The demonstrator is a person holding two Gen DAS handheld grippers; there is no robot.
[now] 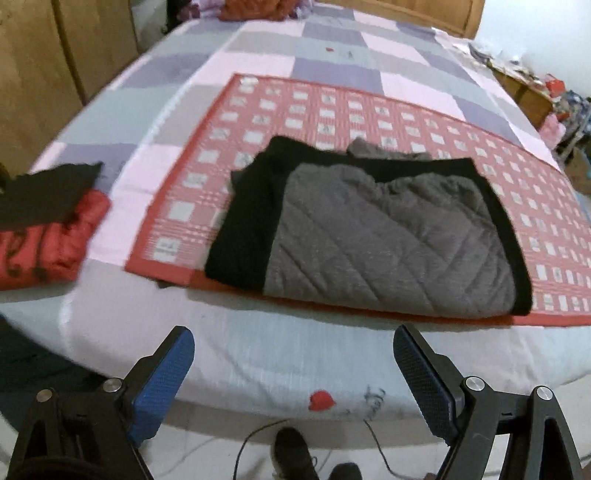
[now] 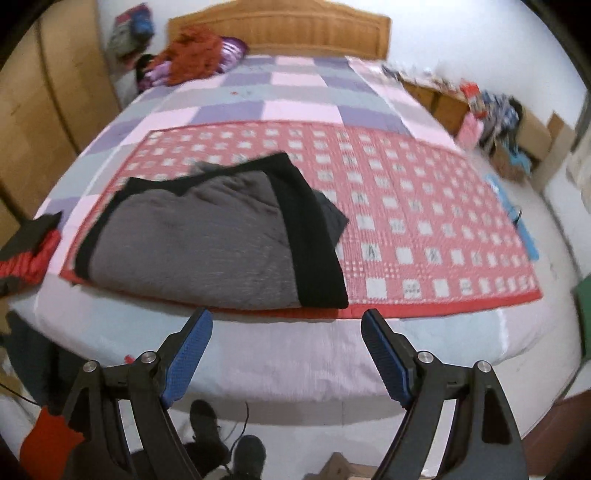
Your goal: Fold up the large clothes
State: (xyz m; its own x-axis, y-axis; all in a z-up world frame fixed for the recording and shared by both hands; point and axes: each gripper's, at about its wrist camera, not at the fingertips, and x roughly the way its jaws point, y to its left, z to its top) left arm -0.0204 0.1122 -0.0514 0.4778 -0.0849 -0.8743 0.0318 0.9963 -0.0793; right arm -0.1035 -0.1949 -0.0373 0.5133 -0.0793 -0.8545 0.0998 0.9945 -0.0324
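Note:
A folded grey quilted garment with black trim (image 1: 369, 229) (image 2: 207, 236) lies on a red checked mat (image 1: 332, 110) (image 2: 406, 221) near the bed's front edge. My left gripper (image 1: 293, 339) hangs open above the bed's front edge, short of the garment, nothing between its blue pads. My right gripper (image 2: 286, 321) is open too, just in front of the garment's near edge, holding nothing. Both point steeply down from above the bed.
A folded red and black garment (image 1: 48, 229) (image 2: 26, 254) lies at the bed's left edge. Crumpled clothes (image 2: 195, 55) sit by the wooden headboard (image 2: 280, 29). A person's shoes (image 2: 229, 439) and a cable (image 1: 258, 435) are on the floor below. Clutter (image 2: 495, 110) lines the right wall.

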